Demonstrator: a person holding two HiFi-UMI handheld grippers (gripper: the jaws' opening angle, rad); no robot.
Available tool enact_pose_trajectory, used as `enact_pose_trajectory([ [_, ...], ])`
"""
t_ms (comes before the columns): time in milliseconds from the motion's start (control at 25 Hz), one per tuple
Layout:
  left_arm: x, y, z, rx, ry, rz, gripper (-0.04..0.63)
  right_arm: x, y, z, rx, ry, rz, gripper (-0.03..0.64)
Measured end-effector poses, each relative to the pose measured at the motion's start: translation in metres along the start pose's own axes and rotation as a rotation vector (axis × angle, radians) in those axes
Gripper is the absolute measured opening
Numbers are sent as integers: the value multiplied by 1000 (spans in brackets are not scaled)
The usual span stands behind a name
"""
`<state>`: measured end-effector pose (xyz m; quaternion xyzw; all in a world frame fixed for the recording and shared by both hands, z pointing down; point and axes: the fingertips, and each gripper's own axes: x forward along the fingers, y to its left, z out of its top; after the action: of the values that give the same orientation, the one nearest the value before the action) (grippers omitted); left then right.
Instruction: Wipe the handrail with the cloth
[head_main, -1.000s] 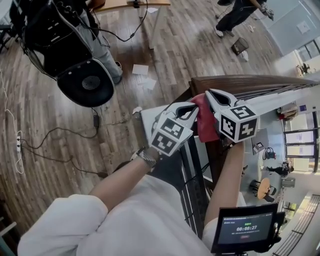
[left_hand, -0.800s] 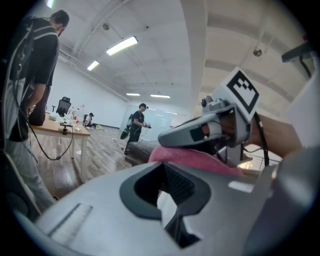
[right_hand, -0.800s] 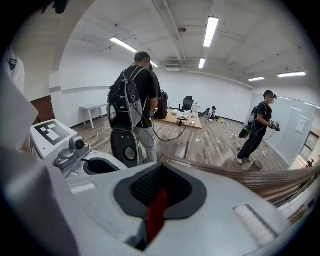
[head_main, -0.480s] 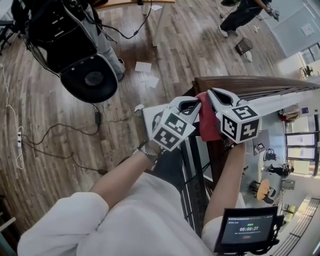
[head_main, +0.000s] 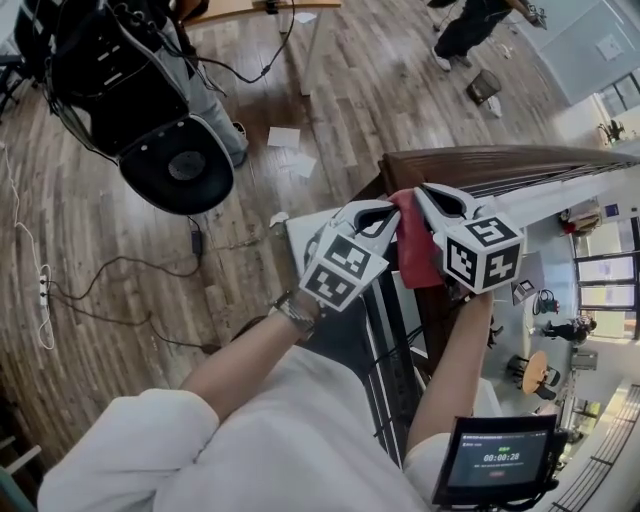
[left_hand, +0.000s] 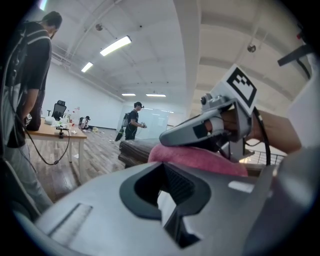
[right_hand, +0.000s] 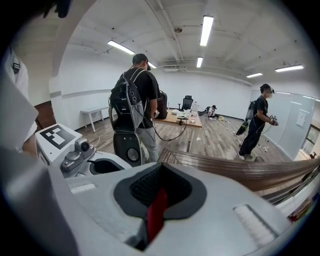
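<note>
Right gripper clenched on the red cloth, which sits at the near end of the wooden handrail | left gripper closed on nothing, just beside the cloth | progress — probably early (most of the rail lies ahead, seemingly unwiped)

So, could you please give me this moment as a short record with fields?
place: indoor room with a wood floor
handrail: wooden handrail, running away to the right in the head view
cloth: red cloth, draped over the handrail's near end
right gripper: right gripper, jaws shut on the cloth
left gripper: left gripper, jaws together with nothing between them, tip close beside the cloth, contact unclear
others: person with a backpack near a table; second person farther off
</note>
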<state>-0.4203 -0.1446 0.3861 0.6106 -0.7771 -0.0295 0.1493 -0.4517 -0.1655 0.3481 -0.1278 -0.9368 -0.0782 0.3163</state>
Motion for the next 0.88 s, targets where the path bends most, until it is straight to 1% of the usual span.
enact_pose_trajectory([
  [360, -2, -11, -6, -46, 2, -31, 6, -8, 3, -8, 0, 3, -11, 3],
  [480, -2, -13, -8, -36, 10, -34, 6, -9, 3, -10, 3, 3, -12, 3],
  [680, -3, -20, -8, 9, 44, -27, 6, -14, 4, -14, 5, 3, -16, 3],
  [880, -6, -26, -9, 10, 55, -38, 6, -21, 8, -16, 3, 2, -21, 3],
])
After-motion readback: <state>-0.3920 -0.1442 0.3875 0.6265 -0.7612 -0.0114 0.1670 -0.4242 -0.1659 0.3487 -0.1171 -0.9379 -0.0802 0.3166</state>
